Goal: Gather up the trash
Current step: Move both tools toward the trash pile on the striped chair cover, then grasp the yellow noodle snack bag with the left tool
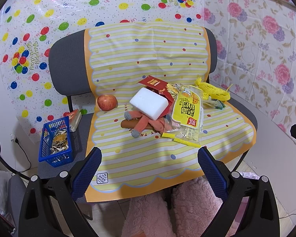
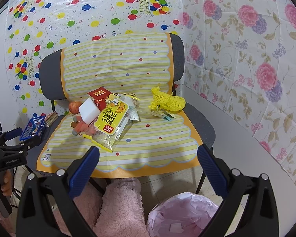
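Both released: left hand-held gripper (image 1: 149, 154) and right hand-held gripper (image 2: 148, 152) hover, jaws wide, before the chair (image 2: 205, 126). Wrappers (image 2: 113, 122) piled mid-seat; bin (image 2: 182, 215) below right.

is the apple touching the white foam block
Apart. The left wrist view shows a strip of striped mat between the apple and the white foam block; the right wrist view overlaps them, so it does not settle it.
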The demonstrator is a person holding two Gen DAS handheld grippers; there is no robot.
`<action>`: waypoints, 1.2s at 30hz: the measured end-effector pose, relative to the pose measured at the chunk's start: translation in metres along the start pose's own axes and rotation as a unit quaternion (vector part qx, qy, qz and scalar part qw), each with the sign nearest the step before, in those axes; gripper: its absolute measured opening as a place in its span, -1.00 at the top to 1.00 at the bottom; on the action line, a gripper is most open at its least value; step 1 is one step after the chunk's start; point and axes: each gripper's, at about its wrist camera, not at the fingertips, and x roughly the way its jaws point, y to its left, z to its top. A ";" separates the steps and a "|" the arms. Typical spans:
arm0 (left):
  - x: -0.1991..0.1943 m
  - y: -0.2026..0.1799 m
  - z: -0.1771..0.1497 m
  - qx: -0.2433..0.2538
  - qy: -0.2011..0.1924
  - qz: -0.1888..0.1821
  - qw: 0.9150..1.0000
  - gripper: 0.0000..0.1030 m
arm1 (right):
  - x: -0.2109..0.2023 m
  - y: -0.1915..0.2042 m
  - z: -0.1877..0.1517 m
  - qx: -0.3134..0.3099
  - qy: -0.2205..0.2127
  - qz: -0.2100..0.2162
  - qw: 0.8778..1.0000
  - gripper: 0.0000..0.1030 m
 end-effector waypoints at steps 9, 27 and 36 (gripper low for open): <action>0.033 0.000 -0.007 0.003 0.028 -0.029 0.999 -0.86 | 0.017 -0.007 0.001 0.006 -0.033 0.017 0.999 -0.88; 0.144 -0.067 0.020 0.066 0.072 -0.072 0.993 -0.85 | 0.087 -0.049 0.008 0.019 0.000 -0.002 1.000 -0.89; 0.210 -0.087 0.024 0.085 0.109 -0.039 0.990 -0.85 | 0.107 -0.063 0.005 0.022 0.022 0.001 1.000 -0.89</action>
